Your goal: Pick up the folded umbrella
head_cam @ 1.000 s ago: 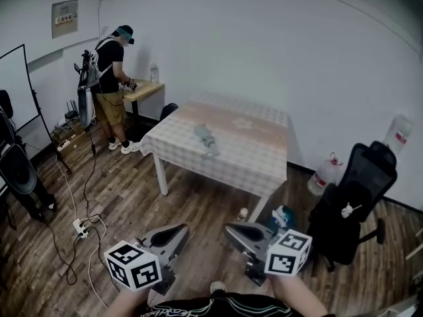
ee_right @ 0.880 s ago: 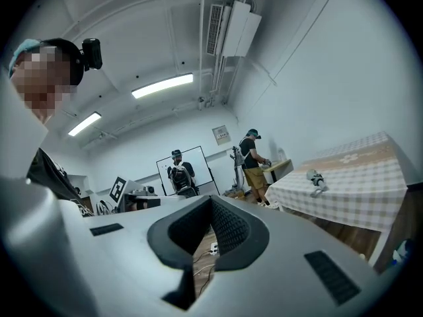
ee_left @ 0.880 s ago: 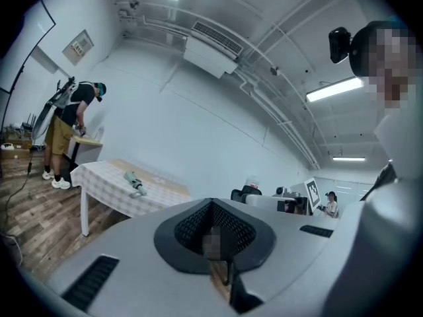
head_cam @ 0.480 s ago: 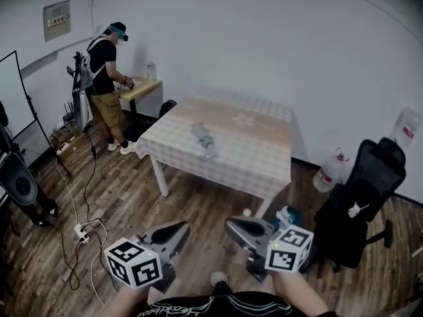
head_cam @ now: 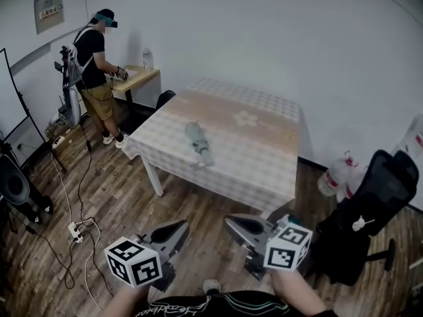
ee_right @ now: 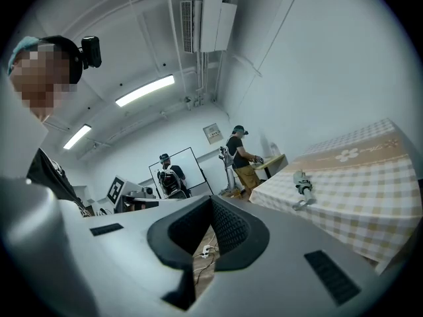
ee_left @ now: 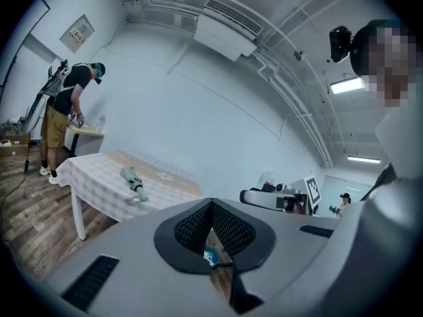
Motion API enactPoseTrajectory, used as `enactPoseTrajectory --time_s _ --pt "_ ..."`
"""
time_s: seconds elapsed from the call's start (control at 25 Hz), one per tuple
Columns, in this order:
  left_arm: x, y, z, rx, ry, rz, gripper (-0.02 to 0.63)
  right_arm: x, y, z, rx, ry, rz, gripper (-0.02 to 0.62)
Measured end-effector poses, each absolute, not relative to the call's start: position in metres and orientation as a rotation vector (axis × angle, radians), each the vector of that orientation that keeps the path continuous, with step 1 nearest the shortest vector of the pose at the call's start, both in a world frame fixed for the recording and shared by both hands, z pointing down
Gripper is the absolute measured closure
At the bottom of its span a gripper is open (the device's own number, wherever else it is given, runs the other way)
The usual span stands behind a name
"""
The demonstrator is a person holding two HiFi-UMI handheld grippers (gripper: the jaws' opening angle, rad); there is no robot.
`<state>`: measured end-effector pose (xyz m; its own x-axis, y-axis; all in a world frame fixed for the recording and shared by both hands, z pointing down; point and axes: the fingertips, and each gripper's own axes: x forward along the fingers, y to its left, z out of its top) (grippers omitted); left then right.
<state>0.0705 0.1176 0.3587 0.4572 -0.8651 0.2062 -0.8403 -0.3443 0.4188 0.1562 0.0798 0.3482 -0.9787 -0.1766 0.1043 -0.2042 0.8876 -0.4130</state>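
The umbrella (head_cam: 197, 143) is a short grey folded bundle lying flat on the checked table (head_cam: 264, 170), at about 9 o'clock from the table's middle. The left gripper (head_cam: 177, 230) and right gripper (head_cam: 232, 224) are held side by side, nearly level, pointing toward 12 o'clock at the table, well apart from the umbrella. Both have their jaws pressed together on nothing.

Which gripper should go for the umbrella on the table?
Left, marginally. The umbrella lies on the left half of the table, slightly nearer the left gripper than the right gripper. Both are shut, empty and short of the table.
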Motion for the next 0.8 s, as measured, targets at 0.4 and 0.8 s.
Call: enactPoseTrajectory --time_s 0.4,0.8 --pt "0.069 0.047 0.347 2.237 -1.502 -0.047 0.611 0.145 0.006 0.342 0.179 -3.028 0.684 0.584" --pt "0.055 0.032 0.347 2.207 -1.554 -0.047 0.611 0.136 -0.019 0.341 0.16 -3.04 0.679 0.584"
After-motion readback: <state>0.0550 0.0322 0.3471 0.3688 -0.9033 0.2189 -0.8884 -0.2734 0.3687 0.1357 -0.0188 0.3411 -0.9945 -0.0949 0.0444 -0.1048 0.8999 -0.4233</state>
